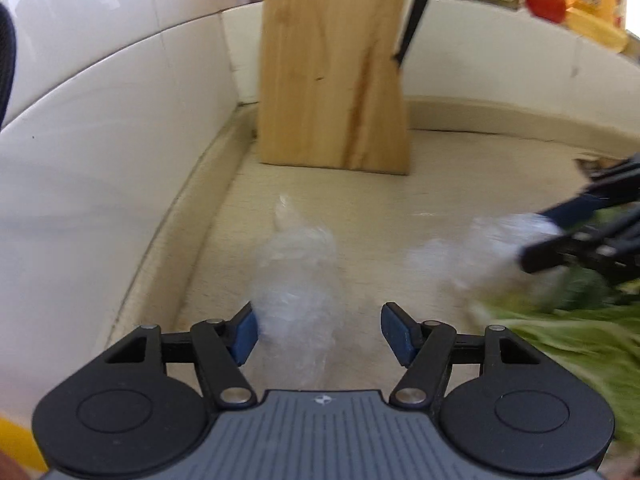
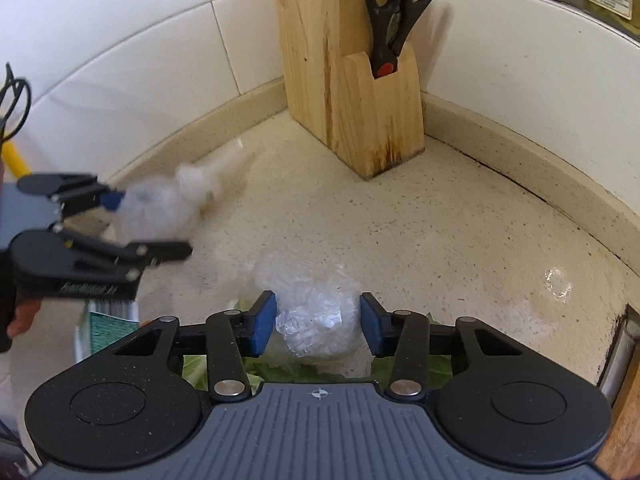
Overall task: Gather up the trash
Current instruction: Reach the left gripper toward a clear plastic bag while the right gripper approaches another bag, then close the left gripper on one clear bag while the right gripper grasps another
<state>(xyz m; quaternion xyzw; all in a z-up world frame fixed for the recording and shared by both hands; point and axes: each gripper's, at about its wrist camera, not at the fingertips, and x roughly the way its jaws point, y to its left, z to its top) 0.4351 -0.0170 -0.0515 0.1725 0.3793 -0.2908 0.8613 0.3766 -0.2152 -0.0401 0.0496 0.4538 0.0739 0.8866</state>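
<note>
While the right gripper (image 2: 318, 326) stood with its blue pads (image 2: 262, 326) wide on either side of a crumpled wad of clear plastic wrap (image 2: 316, 320), neither pad clearly pressed it, so it looked bracketed rather than held. That wad lay on the speckled countertop (image 2: 440, 232), partly over green leafy vegetable (image 2: 280, 372) at the gripper's base. The left gripper (image 1: 318, 334) was likewise spread open, its left pad touching or just beside a second, blurred wad of plastic (image 1: 298, 280) lying nearer the tiled wall (image 1: 100, 128). Behind both stood a wooden knife block (image 2: 352, 80) with black scissors (image 2: 394, 8) in its slot. Such film was judged very light, soft and springy, apt to slip or unfurl; closing across the thickest bunched middle seemed safest.
</note>
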